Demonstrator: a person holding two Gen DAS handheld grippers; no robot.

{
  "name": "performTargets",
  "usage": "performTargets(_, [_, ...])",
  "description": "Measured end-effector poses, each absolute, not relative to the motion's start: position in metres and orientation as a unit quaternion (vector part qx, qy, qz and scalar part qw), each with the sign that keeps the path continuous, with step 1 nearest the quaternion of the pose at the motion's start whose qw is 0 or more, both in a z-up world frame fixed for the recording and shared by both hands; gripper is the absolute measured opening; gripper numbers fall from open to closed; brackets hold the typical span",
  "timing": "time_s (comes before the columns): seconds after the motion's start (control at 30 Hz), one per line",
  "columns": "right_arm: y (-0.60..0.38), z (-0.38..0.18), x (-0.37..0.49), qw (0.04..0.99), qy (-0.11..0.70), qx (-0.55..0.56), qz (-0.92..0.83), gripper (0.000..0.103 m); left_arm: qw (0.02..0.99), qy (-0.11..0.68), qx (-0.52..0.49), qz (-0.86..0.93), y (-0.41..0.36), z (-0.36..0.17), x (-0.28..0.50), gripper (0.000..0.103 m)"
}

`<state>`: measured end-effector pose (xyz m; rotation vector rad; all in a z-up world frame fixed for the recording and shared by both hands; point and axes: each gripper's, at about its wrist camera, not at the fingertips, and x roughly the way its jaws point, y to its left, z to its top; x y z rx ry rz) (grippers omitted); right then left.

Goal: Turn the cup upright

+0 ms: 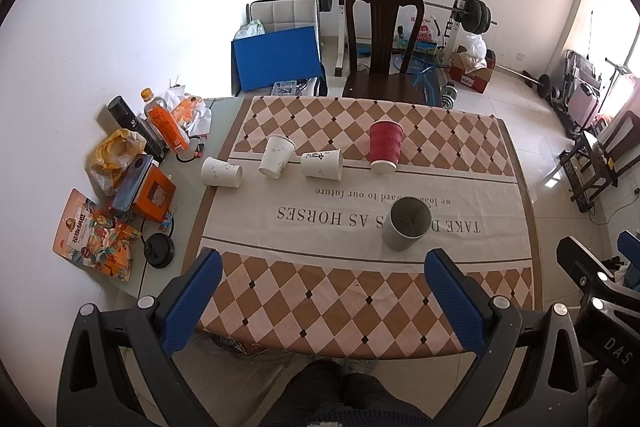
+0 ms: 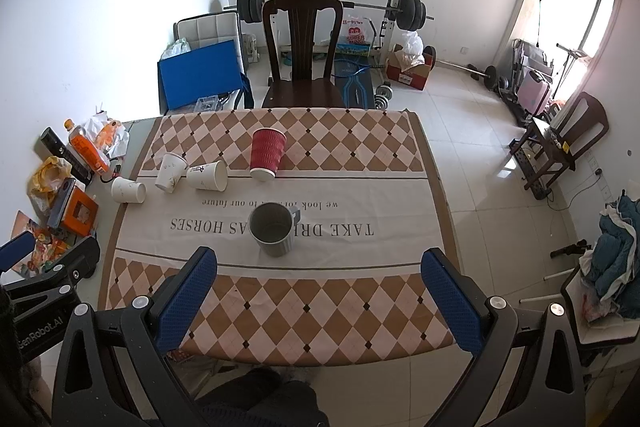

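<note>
Cup (red) inverted above "TAKE…AS HORSES"; both hand-held grippers wide.

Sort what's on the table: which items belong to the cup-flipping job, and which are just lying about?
Job: red ribbed cup, upside down; three white paper cups, none upright; grey mug, already upright.

Lying about: orange bottle, yellow bag, orange box, snack packets, black disc.

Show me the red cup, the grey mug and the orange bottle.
Red cup (image 1: 385,143), left wrist view, ribbed side wall.
Grey mug (image 2: 276,249), right wrist view, outer wall.
Orange bottle (image 1: 165,123), left wrist view, label.
</note>
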<state>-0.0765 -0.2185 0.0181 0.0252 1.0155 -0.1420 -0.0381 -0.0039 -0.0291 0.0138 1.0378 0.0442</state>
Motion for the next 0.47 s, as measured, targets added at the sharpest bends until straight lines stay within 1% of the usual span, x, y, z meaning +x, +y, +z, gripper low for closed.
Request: performTargets(0.47, [-0.2176,0.0182,-0.0757,0.871,0.486,0.012,-0.069,0.103,0.868,0.497,0.007,0.021,-0.005,-0.0258,-0.0372,0.103])
